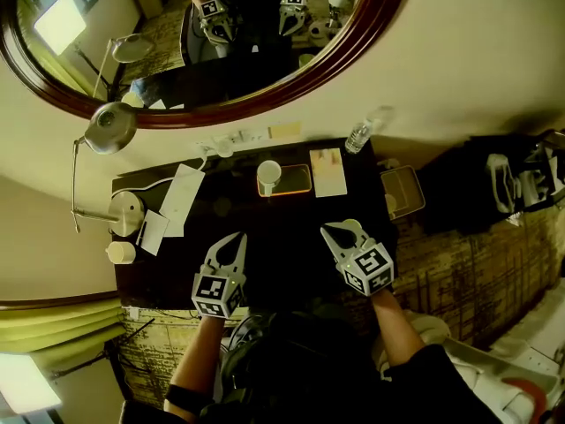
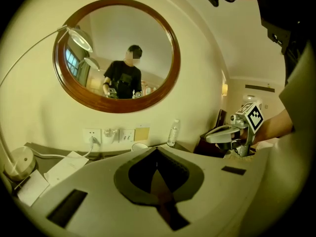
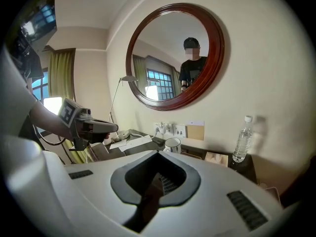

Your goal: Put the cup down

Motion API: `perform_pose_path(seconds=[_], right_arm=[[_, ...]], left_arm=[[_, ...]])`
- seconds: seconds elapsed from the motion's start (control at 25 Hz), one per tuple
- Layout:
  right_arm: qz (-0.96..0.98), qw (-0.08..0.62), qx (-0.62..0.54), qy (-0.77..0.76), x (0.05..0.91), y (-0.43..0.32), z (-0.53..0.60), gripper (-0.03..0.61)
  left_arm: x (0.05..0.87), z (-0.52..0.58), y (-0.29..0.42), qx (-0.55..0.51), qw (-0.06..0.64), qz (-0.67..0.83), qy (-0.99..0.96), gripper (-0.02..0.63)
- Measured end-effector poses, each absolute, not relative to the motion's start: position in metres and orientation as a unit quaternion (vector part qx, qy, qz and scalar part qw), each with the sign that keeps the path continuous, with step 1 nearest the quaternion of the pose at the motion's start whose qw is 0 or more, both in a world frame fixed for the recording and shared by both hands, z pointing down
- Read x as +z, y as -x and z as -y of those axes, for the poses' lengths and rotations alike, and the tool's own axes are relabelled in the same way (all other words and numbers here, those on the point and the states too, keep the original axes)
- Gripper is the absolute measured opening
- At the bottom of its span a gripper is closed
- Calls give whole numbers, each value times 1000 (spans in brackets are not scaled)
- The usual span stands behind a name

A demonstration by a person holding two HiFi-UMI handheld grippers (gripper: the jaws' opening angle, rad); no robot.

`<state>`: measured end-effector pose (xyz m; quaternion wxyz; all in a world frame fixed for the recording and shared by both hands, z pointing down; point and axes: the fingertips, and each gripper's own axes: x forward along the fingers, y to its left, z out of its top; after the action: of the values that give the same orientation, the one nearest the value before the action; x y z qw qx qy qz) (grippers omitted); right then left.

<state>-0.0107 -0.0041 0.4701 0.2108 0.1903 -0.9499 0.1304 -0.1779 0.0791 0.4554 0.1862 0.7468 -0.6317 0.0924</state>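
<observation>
Both pairs are closed on nothing, left tongs [image 1: 237, 239] and right tongs [image 1: 331, 232], and the cup [image 1: 268, 176] stands upright, apparently on a tray [image 1: 301, 185] across the counter [image 1: 291, 259], so keeping clear suits best.

Room like a hotel bedroom, big round mirror [image 1: 203, 42] hung on the wall, lamp [image 1: 110, 127] and water bottle [image 1: 358, 136] set on dark tabletop [image 1: 291, 237], curtains [image 1: 53, 334] seen nearby
</observation>
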Motion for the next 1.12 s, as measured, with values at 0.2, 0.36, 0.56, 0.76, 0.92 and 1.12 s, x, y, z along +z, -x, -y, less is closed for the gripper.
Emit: perform_pose_path(seconds=[0.2,0.36,0.56,0.76,0.92,1.12], right_arm=[[949,222,123,-189,477,8,0,15],[947,235,114,-188,481,9,-7,15],[945,236,130,-187,485,19,-21,15],[940,239,144,-197,503,29,-23,15],[939,246,145,-194,523,44,-22,15],[938,252,152,-181,546,66,-25,15]], left_arm=[[465,-67,172,106,197,610,-760,74],[474,-51,162,123,206,587,-773,180],[505,-19,166,145,214,573,-778,354],[531,28,171,170,210,560,-783,428],[560,63,177,193,215,560,-777,485],[602,102,193,211,218,563,-768,489]])
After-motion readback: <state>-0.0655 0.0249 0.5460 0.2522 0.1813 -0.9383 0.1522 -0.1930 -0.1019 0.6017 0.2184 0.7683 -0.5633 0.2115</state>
